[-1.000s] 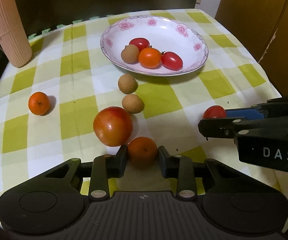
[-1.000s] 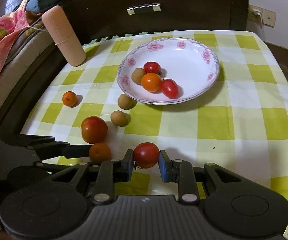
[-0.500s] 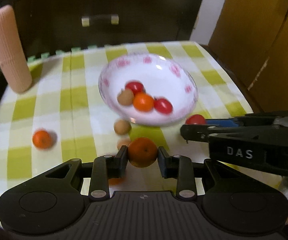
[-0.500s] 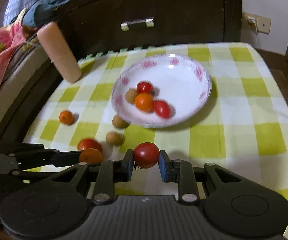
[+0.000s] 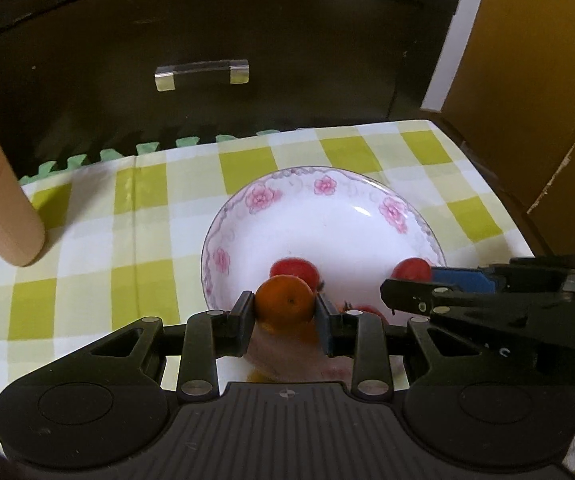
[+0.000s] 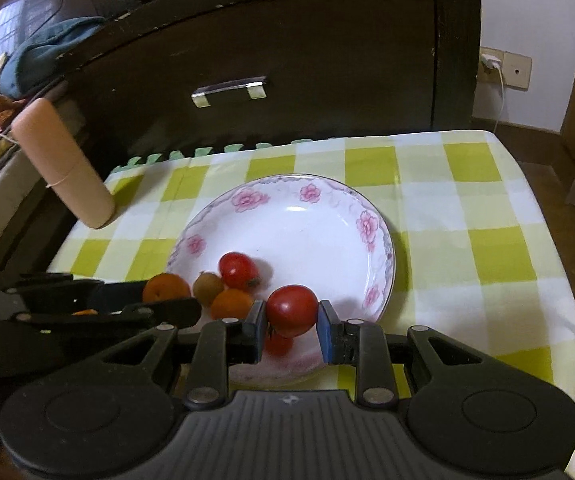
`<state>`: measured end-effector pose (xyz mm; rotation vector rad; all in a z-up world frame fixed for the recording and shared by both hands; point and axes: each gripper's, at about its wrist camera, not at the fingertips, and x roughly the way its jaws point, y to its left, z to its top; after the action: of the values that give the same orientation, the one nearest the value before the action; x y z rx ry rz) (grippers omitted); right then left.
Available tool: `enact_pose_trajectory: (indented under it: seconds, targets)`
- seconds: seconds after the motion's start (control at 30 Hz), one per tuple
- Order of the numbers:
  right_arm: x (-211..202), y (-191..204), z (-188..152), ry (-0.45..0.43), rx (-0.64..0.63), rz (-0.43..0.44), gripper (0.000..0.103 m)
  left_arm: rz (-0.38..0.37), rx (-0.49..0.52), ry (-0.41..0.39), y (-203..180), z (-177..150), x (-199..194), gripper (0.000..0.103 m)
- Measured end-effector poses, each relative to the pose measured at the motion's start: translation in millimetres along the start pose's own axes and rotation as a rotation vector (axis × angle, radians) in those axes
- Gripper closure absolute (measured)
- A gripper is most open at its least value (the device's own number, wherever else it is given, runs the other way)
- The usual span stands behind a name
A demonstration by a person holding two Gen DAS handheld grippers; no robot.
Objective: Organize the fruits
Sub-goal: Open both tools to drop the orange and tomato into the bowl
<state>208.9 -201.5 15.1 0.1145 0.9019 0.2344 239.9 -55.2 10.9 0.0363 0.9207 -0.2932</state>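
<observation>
Green-white checked cloth on table [image 6: 487,184], dark drawer cabinet [image 6: 287,60] behind, wall socket [image 6: 505,68] at right. Left gripper [image 5: 285,306] pinching orange [image 5: 285,298], right gripper [image 6: 292,316] pinching tomato [image 6: 292,310], both over floral plate [image 6: 327,216].

Dim, warm indoor light. Beyond the fingers, a small white glare streak sits on the inner wall of the plate [image 6: 299,216], and soft shadows fall beside the fruit in it. Just past the fingertips the red tomatoes [image 5: 292,270] are motion-smeared. Fisheye bending curves the tablecloth [image 5: 87,240] edges, and the corners darken
</observation>
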Motion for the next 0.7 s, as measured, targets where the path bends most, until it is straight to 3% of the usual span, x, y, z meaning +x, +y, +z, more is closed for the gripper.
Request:
enact_pose_trajectory:
  seconds: [0.2,0.47,0.7]
  targets:
    - [14.9,-8.9,8.1,0.003,0.042,0.025,0.076,0.004,-0.025,0.008,7.1,11.6,11.6,0.061]
    - [20.0,-12.0,14.4,-0.011,0.07,0.033,0.076,0.011,-0.041,-0.007,11.6,17.8,8.9,0.045]
    - [10.3,-8.7,15.7,-0.044,0.067,0.024,0.076,0.016,-0.043,-0.032,17.4,17.6,-8.5,0.045]
